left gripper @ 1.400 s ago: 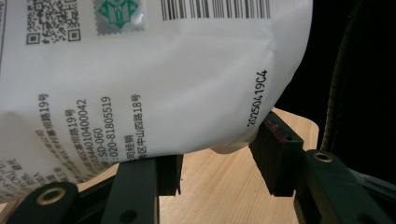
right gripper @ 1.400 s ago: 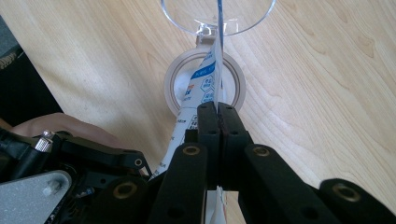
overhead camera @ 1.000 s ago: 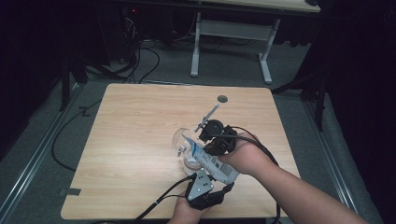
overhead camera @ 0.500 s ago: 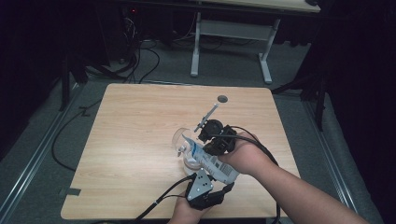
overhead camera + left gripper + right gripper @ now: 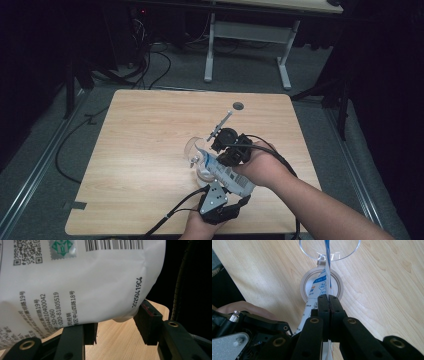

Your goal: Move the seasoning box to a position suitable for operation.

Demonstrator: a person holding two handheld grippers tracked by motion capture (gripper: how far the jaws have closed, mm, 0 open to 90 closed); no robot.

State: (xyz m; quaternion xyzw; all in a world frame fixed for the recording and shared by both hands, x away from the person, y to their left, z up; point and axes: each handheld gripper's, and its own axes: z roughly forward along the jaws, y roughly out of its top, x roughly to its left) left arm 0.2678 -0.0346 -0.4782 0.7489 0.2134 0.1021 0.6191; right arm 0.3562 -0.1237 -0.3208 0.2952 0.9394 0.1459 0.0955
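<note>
Counter (image 5: 150,150) in the high view carries one pouch (image 5: 227,175), one clear cup (image 5: 194,150) and one tape roll (image 5: 204,175) near its front edge; bare wood lies left and behind. Left gripper view: left gripper (image 5: 116,327) clamps the pouch's bottom. Right gripper view: right gripper (image 5: 328,300), pressed together, pinches the pouch's edge above the roll.

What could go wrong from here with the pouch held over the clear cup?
1. The right gripper is shut on just the pouch's thin edge; that edge might slip out or tear.
2. The left gripper sits at the pouch's bottom corner, and a firm pinch isn't evident there. If it isn't gripping, the pouch could swing.
3. The clear cup and tape roll stand loose right under the pouch; a swing may knock the cup over.
</note>
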